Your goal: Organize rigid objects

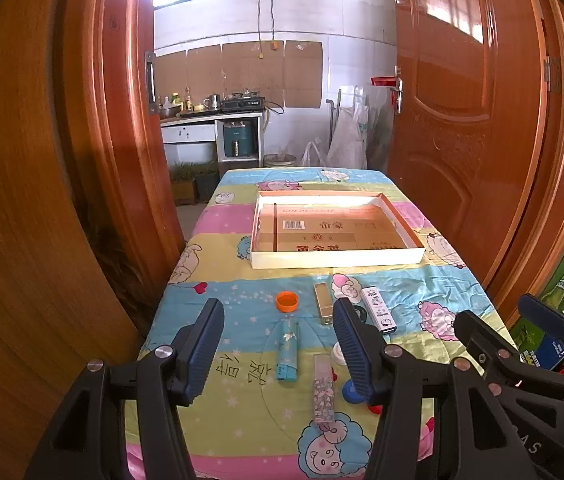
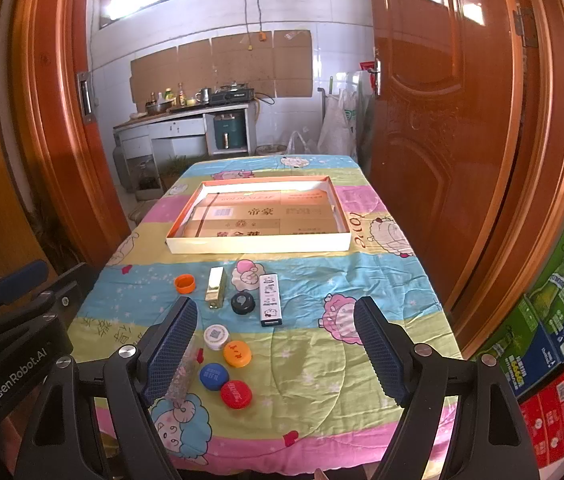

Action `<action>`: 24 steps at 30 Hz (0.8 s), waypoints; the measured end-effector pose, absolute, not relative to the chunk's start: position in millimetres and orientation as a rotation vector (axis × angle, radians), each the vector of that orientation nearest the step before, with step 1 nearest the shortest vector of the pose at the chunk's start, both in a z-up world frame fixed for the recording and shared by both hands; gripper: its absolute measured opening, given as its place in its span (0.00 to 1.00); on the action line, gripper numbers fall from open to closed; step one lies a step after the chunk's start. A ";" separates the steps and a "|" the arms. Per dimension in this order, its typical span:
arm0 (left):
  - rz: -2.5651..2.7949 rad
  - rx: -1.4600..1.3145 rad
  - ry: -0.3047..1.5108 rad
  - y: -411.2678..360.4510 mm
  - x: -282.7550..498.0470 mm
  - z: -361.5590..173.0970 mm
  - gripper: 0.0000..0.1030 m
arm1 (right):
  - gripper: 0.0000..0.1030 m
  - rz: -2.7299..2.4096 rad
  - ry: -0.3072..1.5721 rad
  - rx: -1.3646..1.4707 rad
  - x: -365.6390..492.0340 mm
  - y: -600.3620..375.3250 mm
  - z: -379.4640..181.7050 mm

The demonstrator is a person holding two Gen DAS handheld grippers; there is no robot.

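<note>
A shallow white box [image 1: 335, 258] with cardboard inside lies mid-table; it also shows in the right wrist view [image 2: 258, 246]. In front of it lie lighters and bottle caps: an orange cap [image 1: 286, 301], a gold lighter [image 1: 324, 303], a white lighter [image 1: 378, 310], a teal lighter [image 1: 287, 350] and a patterned lighter [image 1: 323, 388]. The right wrist view adds a black cap [image 2: 242, 303], white cap [image 2: 216, 337], orange cap [image 2: 237, 353], blue cap [image 2: 214, 376] and red cap [image 2: 236, 395]. My left gripper [image 1: 278, 316] is open above the near items. My right gripper [image 2: 276, 312] is open and empty.
The table wears a cartoon-print cloth [image 2: 321, 280]. Orange wooden doors [image 1: 461, 120] flank it on both sides. Stacked printed cartons [image 2: 553, 320] stand at the right. A kitchen counter [image 1: 210, 120] lies beyond the table's far end.
</note>
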State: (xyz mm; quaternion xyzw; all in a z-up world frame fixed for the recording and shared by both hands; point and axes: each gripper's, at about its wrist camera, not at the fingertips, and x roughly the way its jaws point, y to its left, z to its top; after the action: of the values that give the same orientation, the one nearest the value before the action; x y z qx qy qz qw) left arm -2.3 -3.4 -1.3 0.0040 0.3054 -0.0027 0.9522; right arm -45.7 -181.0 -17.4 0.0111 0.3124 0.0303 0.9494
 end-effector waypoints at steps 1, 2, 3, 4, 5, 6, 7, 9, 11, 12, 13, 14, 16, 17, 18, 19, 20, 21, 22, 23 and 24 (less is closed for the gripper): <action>-0.007 0.007 0.622 -2.8 -2.2 -0.9 0.55 | 0.79 0.061 0.635 0.023 -45.8 -181.1 -17.2; -0.006 0.007 0.622 -2.8 -2.2 -0.6 0.55 | 0.79 0.061 0.635 0.024 -45.8 -181.3 -17.1; -0.007 0.006 0.622 -2.4 -2.0 -0.5 0.55 | 0.79 0.062 0.635 0.025 -46.0 -181.8 -16.6; -0.007 0.006 0.623 -2.1 -1.9 -0.5 0.55 | 0.79 0.062 0.636 0.024 -45.5 -181.7 -16.7; -0.008 0.006 0.622 -2.2 -2.0 -0.5 0.55 | 0.79 0.061 0.636 0.024 -45.5 -181.9 -16.5; -0.007 0.007 0.622 -2.4 -1.8 -0.5 0.55 | 0.79 0.061 0.635 0.023 -45.8 -181.9 -16.4; -0.006 0.008 0.621 -2.9 -2.1 -0.5 0.55 | 0.79 0.062 0.635 0.026 -45.5 -182.1 -16.7; -0.007 0.007 0.623 -2.8 -1.7 -0.6 0.55 | 0.79 0.062 0.636 0.025 -45.7 -182.0 -16.7; -0.006 0.005 0.623 -2.8 -1.6 -0.7 0.55 | 0.79 0.061 0.636 0.026 -45.4 -182.8 -16.1; -0.006 0.004 0.621 -2.7 -1.3 -0.5 0.55 | 0.79 0.061 0.635 0.025 -45.7 -183.0 -15.8; -0.005 0.003 0.618 -3.1 -1.6 -0.2 0.55 | 0.79 0.060 0.635 0.025 -45.4 -182.7 -16.2; -0.004 0.003 0.616 -2.7 -1.9 0.2 0.55 | 0.79 0.060 0.635 0.025 -45.4 -182.8 -16.1; -0.005 -0.001 0.614 -1.7 -2.2 0.1 0.55 | 0.79 0.060 0.636 0.025 -45.5 -182.5 -16.1; -0.004 -0.002 0.615 -1.9 -2.0 -0.1 0.55 | 0.79 0.060 0.636 0.025 -45.5 -182.8 -16.0; -0.003 -0.002 0.616 -1.6 -2.0 -0.1 0.55 | 0.79 0.061 0.637 0.026 -45.5 -182.9 -16.0; -0.003 -0.001 0.616 -1.7 -2.3 0.0 0.55 | 0.79 0.060 0.636 0.025 -45.7 -182.6 -16.1; -0.004 -0.002 0.614 -1.6 -2.3 0.1 0.55 | 0.79 0.061 0.636 0.025 -45.8 -182.7 -15.9; -0.004 -0.002 0.613 -1.7 -2.5 0.1 0.55 | 0.79 0.060 0.635 0.025 -45.7 -182.6 -16.2; -0.003 -0.001 0.612 -2.0 -2.8 0.0 0.55 | 0.79 0.060 0.635 0.025 -45.6 -182.7 -16.2; -0.003 -0.001 0.612 -2.2 -2.9 0.0 0.55 | 0.79 0.060 0.636 0.025 -45.6 -182.9 -16.1; -0.003 -0.002 0.612 -1.9 -3.0 0.0 0.55 | 0.79 0.061 0.636 0.025 -45.6 -183.1 -16.1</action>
State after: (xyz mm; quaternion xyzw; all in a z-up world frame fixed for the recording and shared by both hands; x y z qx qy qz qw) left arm -3.0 -1.9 0.0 -0.0010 0.3014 -0.0013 0.9535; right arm -45.6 -183.1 -16.1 0.0125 0.3126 0.0299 0.9493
